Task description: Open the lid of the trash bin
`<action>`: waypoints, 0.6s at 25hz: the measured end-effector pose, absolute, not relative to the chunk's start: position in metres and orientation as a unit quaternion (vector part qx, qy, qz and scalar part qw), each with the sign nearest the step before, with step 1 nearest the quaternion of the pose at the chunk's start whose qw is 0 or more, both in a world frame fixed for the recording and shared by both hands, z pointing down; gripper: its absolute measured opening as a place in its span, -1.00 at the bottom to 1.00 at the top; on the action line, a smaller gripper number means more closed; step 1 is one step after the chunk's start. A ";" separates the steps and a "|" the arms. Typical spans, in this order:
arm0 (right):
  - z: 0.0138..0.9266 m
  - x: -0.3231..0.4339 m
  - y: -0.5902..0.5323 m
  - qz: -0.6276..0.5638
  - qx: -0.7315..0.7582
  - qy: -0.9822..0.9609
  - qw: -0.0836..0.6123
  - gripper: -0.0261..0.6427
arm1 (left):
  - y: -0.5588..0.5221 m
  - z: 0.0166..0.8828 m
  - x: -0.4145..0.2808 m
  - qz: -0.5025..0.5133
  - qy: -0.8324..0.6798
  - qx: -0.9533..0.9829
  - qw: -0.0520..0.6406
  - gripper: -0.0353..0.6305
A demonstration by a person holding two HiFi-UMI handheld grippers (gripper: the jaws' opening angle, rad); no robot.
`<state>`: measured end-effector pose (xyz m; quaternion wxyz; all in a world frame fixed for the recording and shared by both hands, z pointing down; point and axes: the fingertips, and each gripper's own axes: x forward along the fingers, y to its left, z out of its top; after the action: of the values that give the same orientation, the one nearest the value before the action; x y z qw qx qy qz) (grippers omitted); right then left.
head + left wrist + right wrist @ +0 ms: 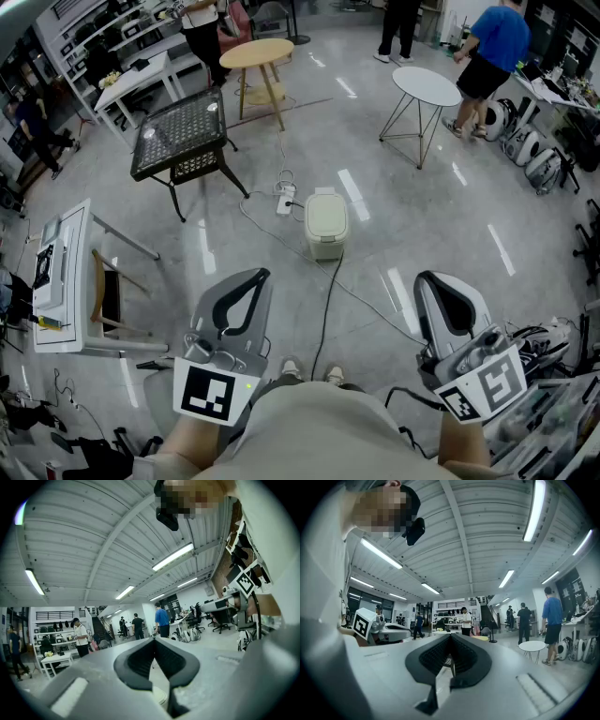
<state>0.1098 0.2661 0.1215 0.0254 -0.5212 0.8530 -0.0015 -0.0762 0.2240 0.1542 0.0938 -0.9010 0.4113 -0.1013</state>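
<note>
Trash bin (325, 223) cream; left tongs (251, 278), right tongs (433, 281) grey + blk; floor (422, 234) grey.

Head view steeply down, gripper views low, facing forward, all share blue-shirted person (494, 42)

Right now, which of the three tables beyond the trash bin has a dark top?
The black mesh table, square, standing beyond and left of the trash bin. The wooden table and the white table are both round and pale-topped.
</note>
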 end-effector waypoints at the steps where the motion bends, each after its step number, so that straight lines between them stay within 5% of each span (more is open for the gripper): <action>1: 0.122 0.113 0.267 -0.002 -0.522 0.853 0.026 -0.91 | 0.225 0.154 -0.074 -0.100 0.412 -0.901 0.094 -0.89; 15: 0.128 0.142 0.280 -0.009 -0.508 0.860 0.042 -0.91 | 0.241 0.154 -0.041 -0.105 0.419 -0.895 0.110 -0.89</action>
<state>0.1422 0.2798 0.1276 0.0416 -0.5081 0.8602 -0.0088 -0.0410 0.2407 0.1537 0.1099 -0.8954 0.4187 -0.1048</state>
